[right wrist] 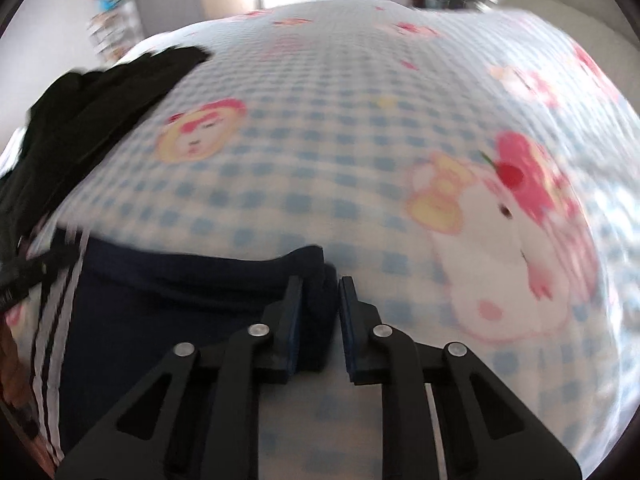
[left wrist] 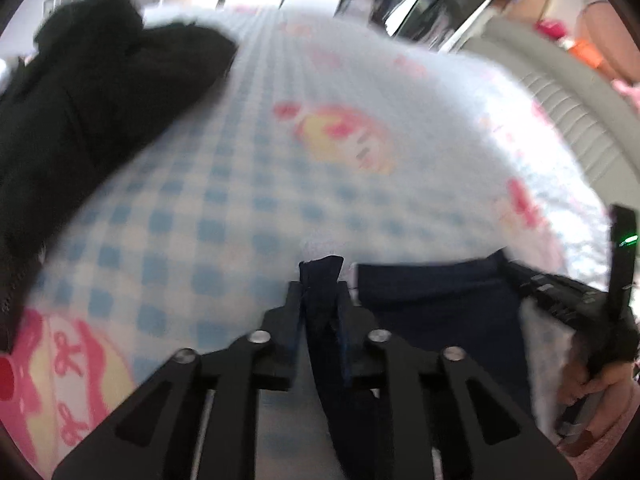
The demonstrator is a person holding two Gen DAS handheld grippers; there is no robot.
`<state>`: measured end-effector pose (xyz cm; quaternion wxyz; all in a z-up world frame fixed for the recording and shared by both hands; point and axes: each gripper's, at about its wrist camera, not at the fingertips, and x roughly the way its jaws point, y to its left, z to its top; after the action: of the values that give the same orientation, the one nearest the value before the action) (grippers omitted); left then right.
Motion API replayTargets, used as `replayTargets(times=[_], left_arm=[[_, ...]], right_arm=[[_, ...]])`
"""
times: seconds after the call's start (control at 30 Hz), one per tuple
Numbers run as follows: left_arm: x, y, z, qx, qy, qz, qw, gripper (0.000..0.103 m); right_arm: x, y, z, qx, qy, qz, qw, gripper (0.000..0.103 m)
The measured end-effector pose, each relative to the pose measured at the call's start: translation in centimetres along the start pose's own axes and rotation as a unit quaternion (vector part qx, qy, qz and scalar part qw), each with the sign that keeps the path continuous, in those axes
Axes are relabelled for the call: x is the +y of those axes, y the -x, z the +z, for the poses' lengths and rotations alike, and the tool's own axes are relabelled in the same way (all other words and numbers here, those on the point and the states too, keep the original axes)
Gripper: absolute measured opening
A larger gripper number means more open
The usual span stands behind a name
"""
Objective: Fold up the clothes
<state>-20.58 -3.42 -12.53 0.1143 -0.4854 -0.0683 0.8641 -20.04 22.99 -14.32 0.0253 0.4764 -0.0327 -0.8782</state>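
Observation:
A navy garment point(left wrist: 436, 300) with white side stripes point(right wrist: 52, 320) is stretched between my two grippers above the bed. My left gripper point(left wrist: 320, 286) is shut on one corner of it; a fold of navy cloth sticks up between the fingers. My right gripper point(right wrist: 320, 286) is shut on the opposite corner, with navy cloth point(right wrist: 192, 304) bunched between its pads and spreading left. The right gripper's black body point(left wrist: 568, 300) and the hand that holds it show at the right edge of the left wrist view. Both views are motion-blurred.
Below lies a bed sheet point(right wrist: 340, 152) in blue and white checks with pink cartoon prints. A pile of black clothes point(left wrist: 80, 112) sits at the left point(right wrist: 88, 96). A grey ribbed sofa or cushion point(left wrist: 568, 112) borders the bed's far right.

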Motion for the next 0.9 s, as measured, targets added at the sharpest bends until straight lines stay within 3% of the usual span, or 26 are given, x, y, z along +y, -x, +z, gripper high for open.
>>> replayTargets(times=[0.07,0.1,0.17,0.33,0.47,0.53,0.6,0.73,0.9], left_arm=[[-0.5,2.0,-0.6,-0.018,-0.006,0.009,0.9998,0.035],[-0.7,3.3,-1.0,-0.034,-0.01,0.01,0.9993,0.046],[-0.9,5.4,-1.7,-0.049,0.006,0.005,0.9988,0.053],[-1.6,8.1,-4.1,-0.038,0.034,-0.023,0.9984,0.053],[-1.6,9.4,-8.0,-0.035,0.068,-0.05,0.9959,0.052],[-1.6,10.0,-10.1,-0.034,0.088,-0.056,0.994,0.036],[-1.5,10.5,-12.3,-0.034,0.108,-0.061,0.9917,0.035],[-1.7,10.8,-15.2,-0.01,0.122,-0.123,0.9848,0.035],[-2.2,10.0,-16.7,0.022,0.112,-0.149,0.9822,0.035]], right_arm=[[-1.0,0.2,0.0,0.014,-0.034,0.028,0.999,0.027],[-1.1,1.2,-0.1,0.008,-0.043,0.043,0.998,0.027],[-0.7,3.2,-0.6,-0.002,-0.04,0.058,0.998,0.027],[0.8,6.5,-3.1,0.007,-0.027,0.079,0.996,0.028],[1.7,8.0,-8.1,0.031,-0.019,0.102,0.994,0.028],[1.8,8.3,-10.5,0.044,-0.017,0.101,0.994,0.028],[1.6,8.4,-12.4,0.057,-0.025,0.105,0.993,0.028],[1.3,9.6,-14.6,0.056,-0.037,0.118,0.991,0.028],[1.8,10.5,-15.5,0.055,-0.035,0.125,0.99,0.032]])
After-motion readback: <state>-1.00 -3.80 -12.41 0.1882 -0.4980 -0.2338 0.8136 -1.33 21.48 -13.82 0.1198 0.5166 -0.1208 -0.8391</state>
